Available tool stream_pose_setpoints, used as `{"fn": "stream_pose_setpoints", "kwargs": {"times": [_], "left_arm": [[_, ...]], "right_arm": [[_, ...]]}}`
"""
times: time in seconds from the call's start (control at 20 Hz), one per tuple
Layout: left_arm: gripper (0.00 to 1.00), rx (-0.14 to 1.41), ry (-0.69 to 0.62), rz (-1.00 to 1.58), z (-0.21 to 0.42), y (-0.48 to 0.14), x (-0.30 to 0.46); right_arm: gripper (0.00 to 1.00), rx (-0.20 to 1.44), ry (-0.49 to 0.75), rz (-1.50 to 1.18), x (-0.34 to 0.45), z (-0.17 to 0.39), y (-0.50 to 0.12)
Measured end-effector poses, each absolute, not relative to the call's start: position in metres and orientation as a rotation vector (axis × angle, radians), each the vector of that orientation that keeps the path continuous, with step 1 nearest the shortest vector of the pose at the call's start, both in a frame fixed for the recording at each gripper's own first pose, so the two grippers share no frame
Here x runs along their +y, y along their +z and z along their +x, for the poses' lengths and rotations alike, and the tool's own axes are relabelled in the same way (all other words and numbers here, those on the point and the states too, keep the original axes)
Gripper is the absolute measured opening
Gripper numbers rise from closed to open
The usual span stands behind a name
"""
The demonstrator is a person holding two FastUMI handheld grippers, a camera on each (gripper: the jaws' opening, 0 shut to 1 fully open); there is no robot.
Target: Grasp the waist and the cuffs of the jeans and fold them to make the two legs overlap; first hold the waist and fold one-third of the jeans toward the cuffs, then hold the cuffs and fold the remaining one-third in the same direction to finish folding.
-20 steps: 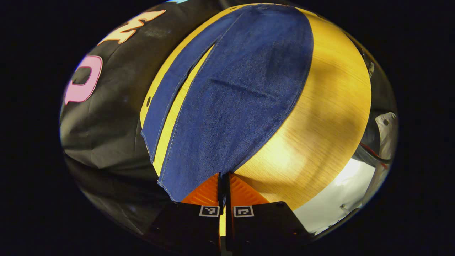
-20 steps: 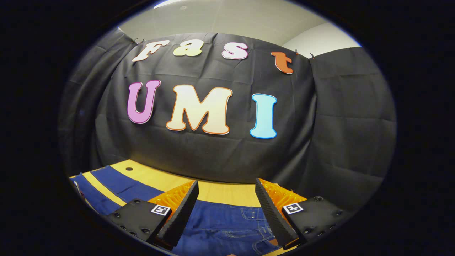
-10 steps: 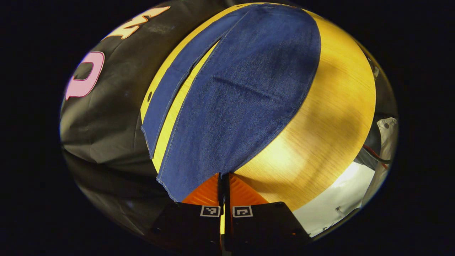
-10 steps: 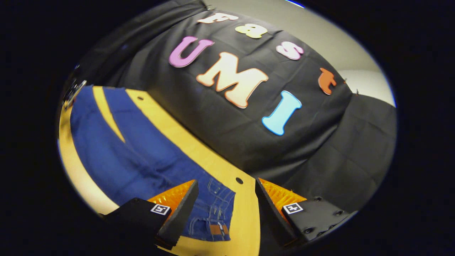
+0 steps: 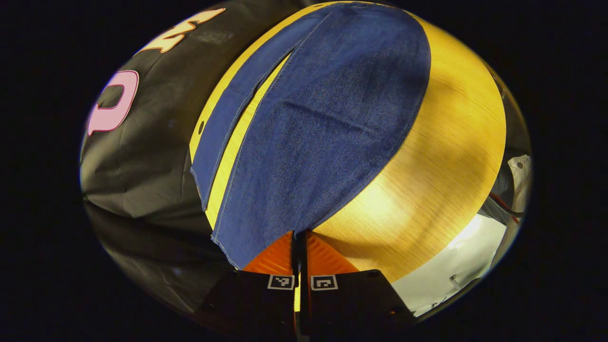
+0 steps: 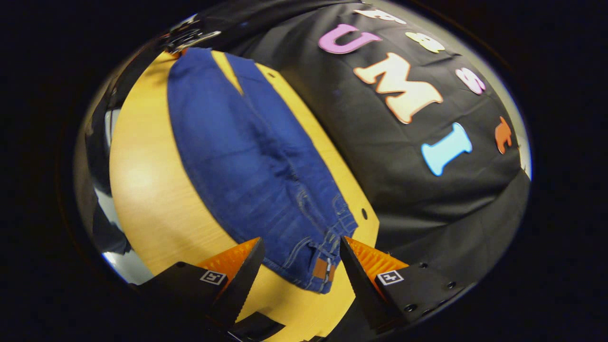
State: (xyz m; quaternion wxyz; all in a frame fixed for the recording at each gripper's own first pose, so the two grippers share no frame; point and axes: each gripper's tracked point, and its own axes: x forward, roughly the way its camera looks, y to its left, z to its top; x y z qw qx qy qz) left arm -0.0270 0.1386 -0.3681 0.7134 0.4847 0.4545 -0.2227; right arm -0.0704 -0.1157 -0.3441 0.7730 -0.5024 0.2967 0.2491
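Dark blue jeans lie flat on a yellow wooden table, the two legs side by side with a narrow gap. My left gripper is shut on the corner of the nearer leg's cuff at the table's end. In the right gripper view the jeans run away from me, waist nearest. My right gripper is open just above the waistband, whose brown patch shows between the fingers. The fingers do not touch the cloth. The left gripper shows far off at the cuffs.
The black cloth wall hangs close along the table's far long side. Small holes mark the tabletop near that edge. A pale floor and a red cable lie beyond the table's near side.
My right gripper has swung from facing the wall to looking down along the jeans, and has come over the waistband, still open. The left gripper has barely moved.
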Motion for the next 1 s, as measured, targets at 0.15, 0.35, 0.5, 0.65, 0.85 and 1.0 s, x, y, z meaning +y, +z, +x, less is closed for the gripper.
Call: {"fn": "stream_pose_setpoints", "kwargs": {"times": [0.15, 0.35, 0.5, 0.65, 0.85, 1.0], "left_arm": [[0.0, 1.008, -0.488, 1.078, -0.026, -0.368, 0.139], [0.0, 1.011, -0.49, 1.083, -0.026, -0.369, 0.138], [0.0, 1.012, -0.49, 1.077, -0.026, -0.369, 0.139], [0.0, 1.011, -0.479, 1.065, -0.025, -0.369, 0.138], [0.0, 1.028, -0.416, 1.013, -0.024, -0.368, 0.138], [0.0, 1.03, -0.348, 0.897, -0.022, -0.364, 0.136]], "right_arm": [[0.99, 0.744, 0.607, -1.1, -0.122, -0.082, -0.383], [0.88, 0.706, 0.675, -1.201, -0.1, -0.074, -0.396], [0.64, 0.681, 0.696, -1.242, -0.092, -0.064, -0.41], [0.18, 0.715, 0.694, -1.229, -0.089, -0.074, -0.418], [0.01, 0.714, 0.628, -1.204, -0.089, -0.065, -0.419], [0.03, 0.703, 0.566, -1.126, -0.088, -0.063, -0.402]]}}
